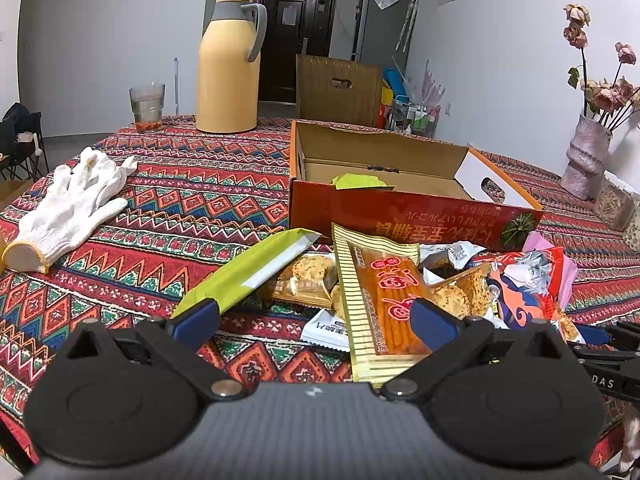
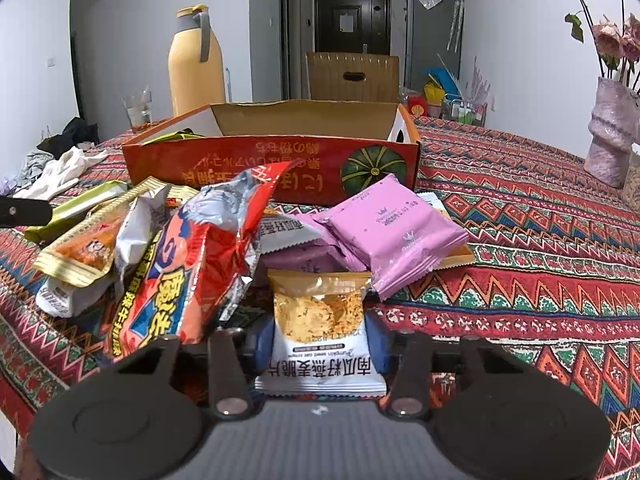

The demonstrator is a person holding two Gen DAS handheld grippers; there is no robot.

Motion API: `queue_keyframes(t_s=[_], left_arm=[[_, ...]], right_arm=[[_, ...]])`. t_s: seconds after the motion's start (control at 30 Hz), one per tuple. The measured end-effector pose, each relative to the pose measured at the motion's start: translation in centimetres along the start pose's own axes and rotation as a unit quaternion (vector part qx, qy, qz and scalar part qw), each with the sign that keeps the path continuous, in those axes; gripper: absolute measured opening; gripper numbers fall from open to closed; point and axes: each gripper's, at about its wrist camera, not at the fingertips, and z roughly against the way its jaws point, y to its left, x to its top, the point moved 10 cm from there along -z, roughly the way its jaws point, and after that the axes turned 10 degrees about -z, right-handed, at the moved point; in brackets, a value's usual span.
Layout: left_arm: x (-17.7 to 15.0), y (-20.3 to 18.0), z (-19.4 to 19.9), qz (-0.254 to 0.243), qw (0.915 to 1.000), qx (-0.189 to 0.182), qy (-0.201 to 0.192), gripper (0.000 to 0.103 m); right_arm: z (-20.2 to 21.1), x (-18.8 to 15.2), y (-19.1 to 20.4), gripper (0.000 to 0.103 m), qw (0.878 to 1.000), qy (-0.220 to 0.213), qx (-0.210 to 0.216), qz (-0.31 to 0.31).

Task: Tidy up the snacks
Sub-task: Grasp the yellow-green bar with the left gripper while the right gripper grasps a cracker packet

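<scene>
Right claw (image 2: 319, 338) pinches oat crisp packet (image 2: 319, 320).

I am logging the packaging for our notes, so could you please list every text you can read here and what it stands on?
"南瓜籽燕麦脆片" and small "Pumpkin seed oat crisps", upside down: oat crisp packet between the right gripper fingers.
"DAS": black gripper part at the left view's right edge.
Yellow characters, upside down: orange box, not surely readable.
Pink packet and red bag print: too small or crumpled.
</scene>
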Motion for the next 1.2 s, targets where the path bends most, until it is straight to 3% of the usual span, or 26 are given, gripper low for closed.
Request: queue_keyframes(t_s=[0.33, 0.7, 1.1, 1.2], left_arm=[[0.3, 1.1, -0.6, 0.001, 1.0, 0.009, 0.001, 0.103], [2.0, 6.4, -3.6, -0.015, 0.9982, 0.058, 0.012, 0.103], [1.7, 7.1, -8.9, -0.004, 0.9977, -0.016, 0.066, 0.103], [1.2, 7.0, -9.7, 0.011, 0.9959, -0.04, 0.08, 0.098]], right_arm=[[3.1, 1.5, -1.3, 0.041, 0.997, -0.06, -0.01, -0.05], [3.5, 2.5, -3.8, 0.041, 0.991, -0.084, -0.042, -0.09], [3.2, 2.8, -3.8, 0.042, 0.989, -0.086, -0.066, -0.102], [3.1, 3.0, -3.7, 0.042, 0.988, -0.086, -0.071, -0.102]])
